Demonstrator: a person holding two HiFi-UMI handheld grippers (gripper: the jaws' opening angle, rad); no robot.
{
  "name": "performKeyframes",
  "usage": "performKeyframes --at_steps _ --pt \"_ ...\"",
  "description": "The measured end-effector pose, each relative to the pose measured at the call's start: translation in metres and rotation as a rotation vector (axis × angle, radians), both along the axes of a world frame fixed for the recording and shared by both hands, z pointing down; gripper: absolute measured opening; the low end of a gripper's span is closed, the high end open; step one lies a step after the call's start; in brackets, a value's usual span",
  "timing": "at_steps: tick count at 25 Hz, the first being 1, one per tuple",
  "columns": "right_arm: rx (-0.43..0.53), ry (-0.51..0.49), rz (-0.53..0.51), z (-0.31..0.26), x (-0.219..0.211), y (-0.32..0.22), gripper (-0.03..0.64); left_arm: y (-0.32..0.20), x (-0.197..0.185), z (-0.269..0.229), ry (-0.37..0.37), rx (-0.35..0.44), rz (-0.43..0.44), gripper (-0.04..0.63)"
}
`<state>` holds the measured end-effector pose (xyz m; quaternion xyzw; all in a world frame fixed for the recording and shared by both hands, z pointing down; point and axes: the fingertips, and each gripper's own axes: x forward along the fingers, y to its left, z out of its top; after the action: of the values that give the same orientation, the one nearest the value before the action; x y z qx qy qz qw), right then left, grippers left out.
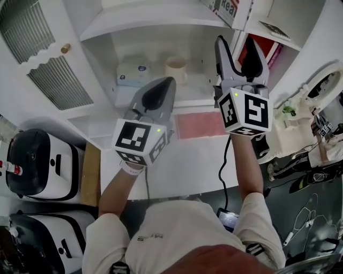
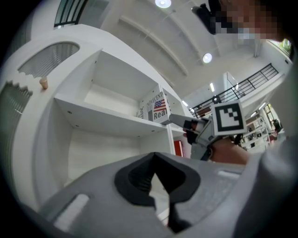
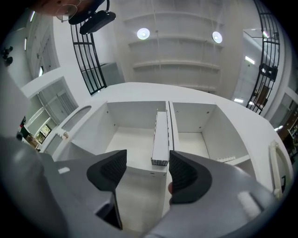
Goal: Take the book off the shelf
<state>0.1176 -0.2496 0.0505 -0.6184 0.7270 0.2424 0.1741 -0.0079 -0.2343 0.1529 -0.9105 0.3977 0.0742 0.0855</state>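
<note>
A white book stands upright on the upper shelf against the divider; its cover with a flag and print shows in the left gripper view and at the top edge of the head view. My right gripper is raised in front of that shelf with its jaws open. The book's lower end sits just beyond the pads, with nothing between them. My left gripper is lower and to the left, by the middle shelf, shut and empty.
A red book stands in the lower right compartment behind the right gripper. A mug and a blue-and-white box sit on the lower shelf. A pink mat lies on the white counter. Louvred cabinet doors are at the left.
</note>
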Motion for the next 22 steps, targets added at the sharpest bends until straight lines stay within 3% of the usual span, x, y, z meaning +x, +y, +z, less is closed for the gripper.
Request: performKeyframes --at_steps 22 --pt "0.017 -0.005 0.069 -0.045 0.013 -0.049 0.296 -0.022 -0.014 0.007 0.032 -0.028 -0.05 0.0"
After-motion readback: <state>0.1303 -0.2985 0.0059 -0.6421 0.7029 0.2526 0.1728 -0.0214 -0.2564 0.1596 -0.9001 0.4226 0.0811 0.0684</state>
